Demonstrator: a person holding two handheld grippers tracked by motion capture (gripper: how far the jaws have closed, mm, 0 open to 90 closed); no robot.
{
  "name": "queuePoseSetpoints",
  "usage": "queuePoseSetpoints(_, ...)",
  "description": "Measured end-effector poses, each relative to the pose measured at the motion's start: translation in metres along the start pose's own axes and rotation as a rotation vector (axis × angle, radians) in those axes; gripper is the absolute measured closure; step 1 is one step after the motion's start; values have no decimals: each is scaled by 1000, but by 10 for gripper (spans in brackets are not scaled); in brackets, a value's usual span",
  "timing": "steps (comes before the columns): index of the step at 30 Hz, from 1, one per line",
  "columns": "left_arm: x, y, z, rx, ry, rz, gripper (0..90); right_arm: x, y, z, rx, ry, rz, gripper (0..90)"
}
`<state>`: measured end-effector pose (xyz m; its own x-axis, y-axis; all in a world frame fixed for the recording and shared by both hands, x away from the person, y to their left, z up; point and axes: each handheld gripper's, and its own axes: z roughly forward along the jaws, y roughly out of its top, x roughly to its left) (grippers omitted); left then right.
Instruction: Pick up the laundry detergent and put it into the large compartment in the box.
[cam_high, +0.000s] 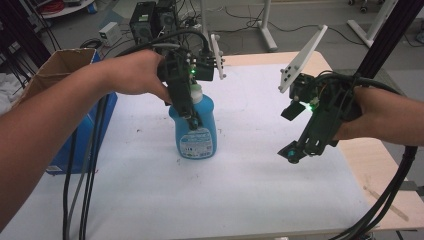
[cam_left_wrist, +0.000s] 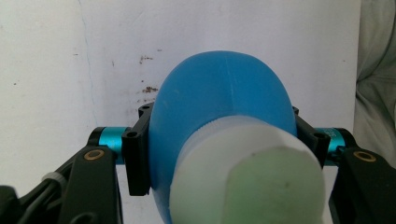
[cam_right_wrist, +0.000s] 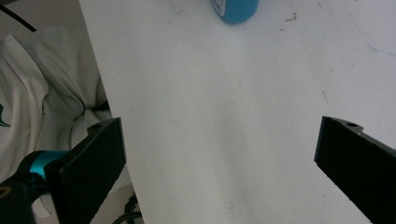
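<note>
The left hand-held gripper (cam_high: 192, 120) clamps the blue detergent bottle (cam_high: 196, 131) at its shoulder, upright mid-table (cam_high: 250, 190). It is probably heavy with liquid and slick, so the shoulder suits. The right hand-held gripper (cam_high: 292, 152) hovers wide and empty.

text: none legible | blue bottle (cam_high: 195, 131) label: print too small to read

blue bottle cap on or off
On. The white cap sits on the upright blue bottle, and the left gripper has its jaws clamped on the bottle's shoulders just below it.
</note>
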<state>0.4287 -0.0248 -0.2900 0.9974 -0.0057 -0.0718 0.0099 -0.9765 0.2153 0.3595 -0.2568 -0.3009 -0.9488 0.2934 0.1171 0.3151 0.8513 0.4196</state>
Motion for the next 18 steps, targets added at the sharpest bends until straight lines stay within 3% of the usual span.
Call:
queuePoseSetpoints(3, -1, 0, 0, 9, 5, 3, 378, 0, 0, 0, 6, 1, 7, 12)
queuePoseSetpoints(10, -3, 0, -12, 28, 11, -31, 378, -1, -2, -1, 4, 2, 10, 12)
queuePoseSetpoints(18, -12, -10, -59, 15, 52, -90, 378, -1, -4, -1, 3, 1, 11, 12)
